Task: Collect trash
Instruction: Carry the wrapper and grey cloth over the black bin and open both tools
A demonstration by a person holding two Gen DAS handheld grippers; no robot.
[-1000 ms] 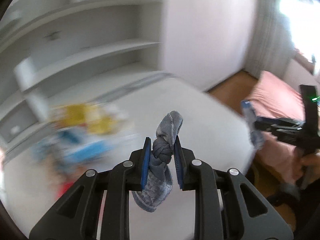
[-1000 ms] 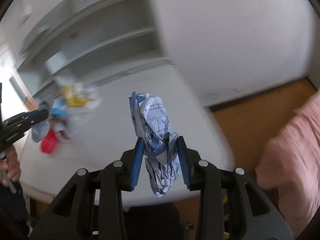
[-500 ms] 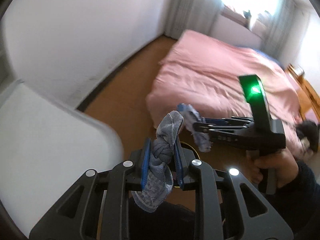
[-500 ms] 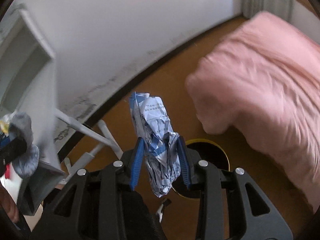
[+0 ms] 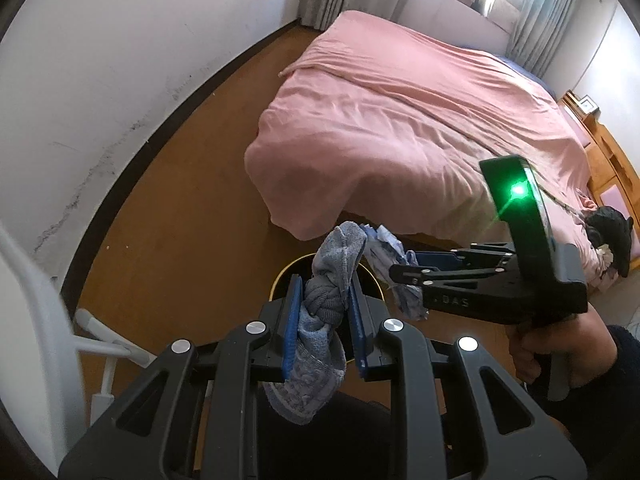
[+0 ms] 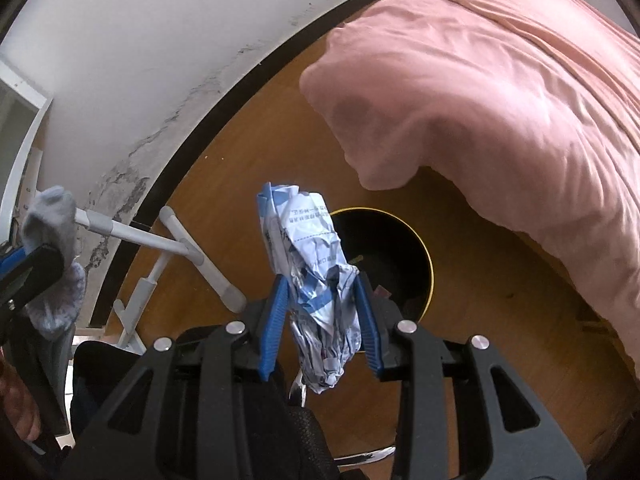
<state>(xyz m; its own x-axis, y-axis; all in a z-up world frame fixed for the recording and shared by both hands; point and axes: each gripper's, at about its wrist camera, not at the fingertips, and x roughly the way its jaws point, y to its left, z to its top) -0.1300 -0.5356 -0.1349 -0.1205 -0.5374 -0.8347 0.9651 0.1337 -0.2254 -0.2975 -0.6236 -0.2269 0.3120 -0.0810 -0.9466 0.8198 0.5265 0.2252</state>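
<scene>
My left gripper (image 5: 325,312) is shut on a knotted grey sock (image 5: 326,300) and holds it above a round black bin with a yellow rim (image 5: 282,278) on the wooden floor. My right gripper (image 6: 322,308) is shut on a crumpled white and blue wrapper (image 6: 316,264), held over the near left side of the same bin (image 6: 400,256). The right gripper with the wrapper (image 5: 394,280) also shows in the left wrist view, just right of the sock. The left gripper's sock (image 6: 54,256) shows at the left edge of the right wrist view.
A bed with a pink cover (image 5: 400,120) stands right behind the bin. A white wall with a dark skirting (image 5: 132,152) runs on the left. White desk legs (image 6: 180,248) stand left of the bin. A dark chair seat (image 6: 304,440) lies below the grippers.
Both grippers swung away from the white desk to the floor and moved closer to the bin, still holding the sock and the wrapper.
</scene>
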